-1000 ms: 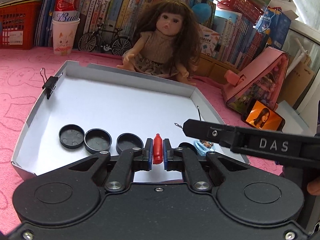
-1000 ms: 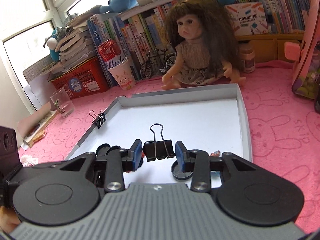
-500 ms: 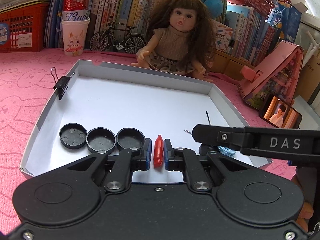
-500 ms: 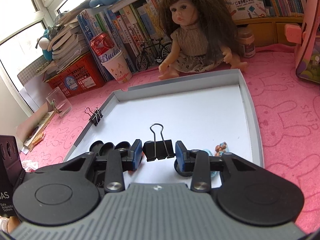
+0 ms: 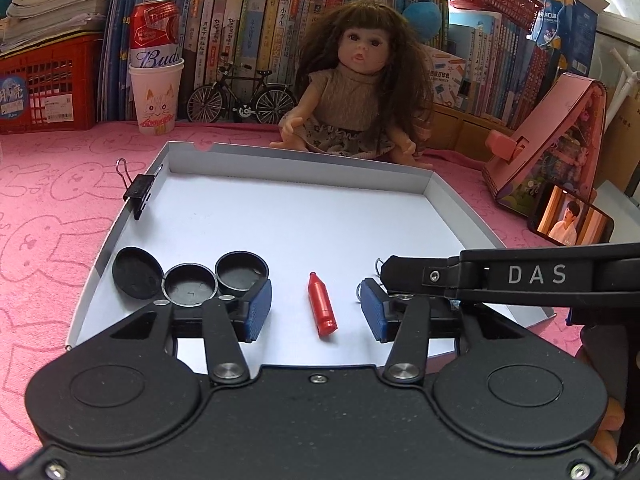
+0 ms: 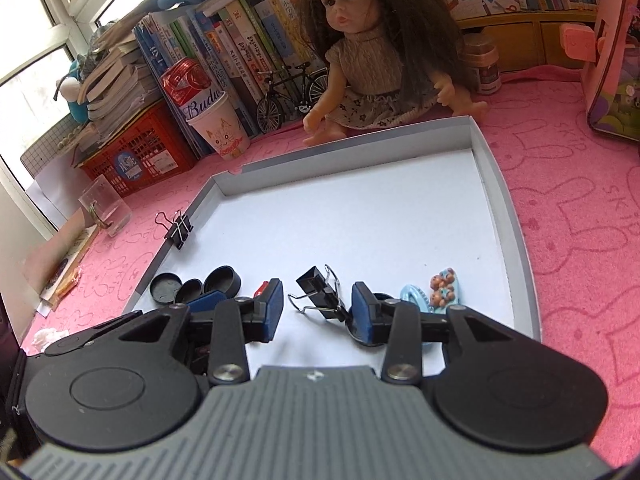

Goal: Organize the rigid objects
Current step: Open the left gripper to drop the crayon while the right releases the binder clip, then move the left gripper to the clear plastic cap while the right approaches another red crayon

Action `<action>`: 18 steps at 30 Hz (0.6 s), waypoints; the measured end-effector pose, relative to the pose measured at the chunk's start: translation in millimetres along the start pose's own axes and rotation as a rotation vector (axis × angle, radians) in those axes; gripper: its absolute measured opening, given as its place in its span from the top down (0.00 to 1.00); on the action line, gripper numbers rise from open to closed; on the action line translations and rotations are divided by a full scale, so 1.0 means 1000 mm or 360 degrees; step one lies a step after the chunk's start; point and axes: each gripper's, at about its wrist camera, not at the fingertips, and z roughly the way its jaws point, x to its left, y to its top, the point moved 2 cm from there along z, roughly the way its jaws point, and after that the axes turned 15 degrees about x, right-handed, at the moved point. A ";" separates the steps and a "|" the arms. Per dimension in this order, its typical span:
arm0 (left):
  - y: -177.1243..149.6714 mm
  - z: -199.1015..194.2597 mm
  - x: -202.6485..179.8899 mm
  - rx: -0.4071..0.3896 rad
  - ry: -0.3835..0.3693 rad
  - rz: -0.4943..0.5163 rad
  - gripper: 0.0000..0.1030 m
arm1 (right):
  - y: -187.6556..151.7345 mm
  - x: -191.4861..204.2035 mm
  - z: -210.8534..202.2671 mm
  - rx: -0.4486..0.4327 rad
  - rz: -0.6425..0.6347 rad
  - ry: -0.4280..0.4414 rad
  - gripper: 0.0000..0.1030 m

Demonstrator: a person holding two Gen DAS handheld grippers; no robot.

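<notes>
Left gripper (image 5: 316, 310) and right gripper (image 6: 317, 311), side by side low over the tray (image 6: 516, 240), jaws spread, holding nothing.

A long-haired brown-haired doll in a knitted beige top (image 5: 358, 92) sits on the pink rabbit-patterned worktop (image 5: 56, 184) before a row of upright books (image 5: 248, 36); beside it stand a black miniature bicycle (image 5: 242, 98) and a red beer can inside a white paper cup (image 5: 155, 68).
</notes>
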 end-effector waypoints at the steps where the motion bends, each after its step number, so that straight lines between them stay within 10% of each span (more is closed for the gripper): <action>1: 0.000 -0.001 0.000 -0.0002 -0.0001 -0.0001 0.53 | 0.000 0.000 -0.002 -0.0010 0.0000 0.0001 0.45; 18: -0.030 -0.047 -0.010 -0.0065 -0.0021 0.0161 0.39 | -0.030 0.002 -0.043 -0.0151 -0.0117 -0.0098 0.31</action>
